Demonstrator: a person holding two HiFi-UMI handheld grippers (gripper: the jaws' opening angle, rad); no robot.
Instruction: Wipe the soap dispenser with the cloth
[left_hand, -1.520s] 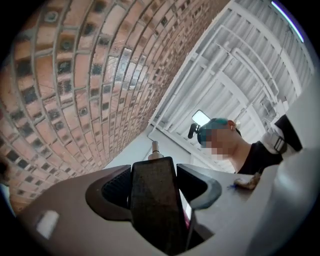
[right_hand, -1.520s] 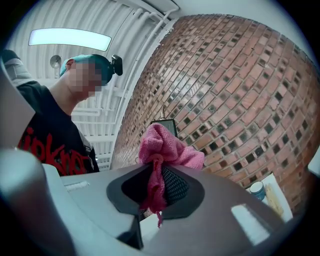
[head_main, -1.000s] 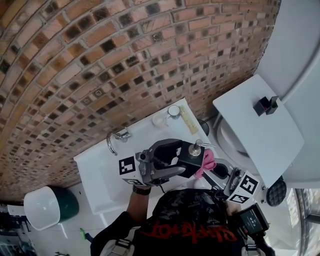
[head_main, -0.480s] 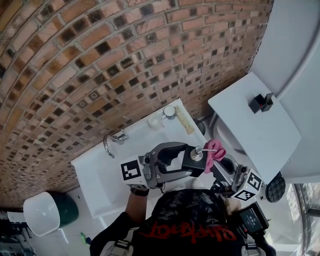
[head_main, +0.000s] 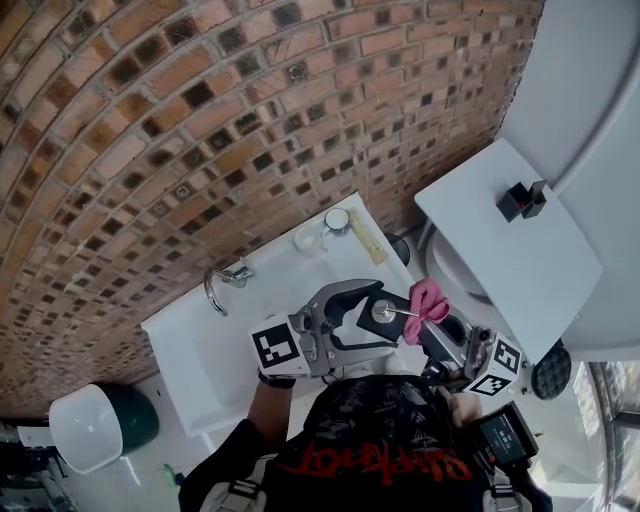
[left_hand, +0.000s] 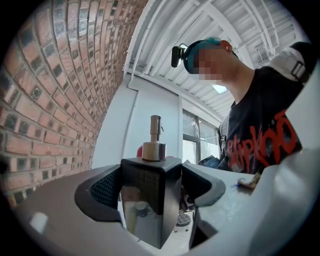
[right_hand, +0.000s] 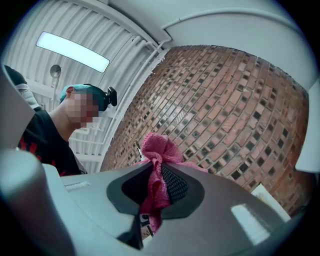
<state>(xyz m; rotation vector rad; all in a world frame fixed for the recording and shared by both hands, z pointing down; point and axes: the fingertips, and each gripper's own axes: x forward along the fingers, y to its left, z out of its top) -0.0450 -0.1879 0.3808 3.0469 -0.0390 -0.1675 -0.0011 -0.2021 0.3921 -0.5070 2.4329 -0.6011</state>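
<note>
**Figure.** The soap dispenser (head_main: 385, 312) stands upright between the jaws of the left gripper (left_hand: 151, 182), over the front right corner of the sink (head_main: 205, 350). Its base is cut off behind the gripper's grey body, so I cannot tell whether it rests on the sink. The jaws have just been opening and stand wide. Each pad (left_hand: 105, 189) meets a side of the dispenser with no gap showing, so the dispenser is gripped.

The right gripper (right_hand: 159, 182) is clamped on the cloth (head_main: 428, 300). A bunched fold rises above the jaws and the tail drops out of sight below them. The cloth lies against the spout (right_hand: 137, 147) and hides its tip. The person's head and shoulders cover the sink's front edge.

**Materials.**
- **Dispenser body:** square in plan, sharp-edged, glossy black and mirror-like.
- **Collar and pump:** cylindrical metal.
- **Cloth:** pink, with a nappy pile.
- **Pads:** black and dimpled.
- **Sink:** white and smooth, with a curved chrome tap (head_main: 222, 280) at its back edge.
- **Wall (head_main: 150, 150):** rough brick.
</note>
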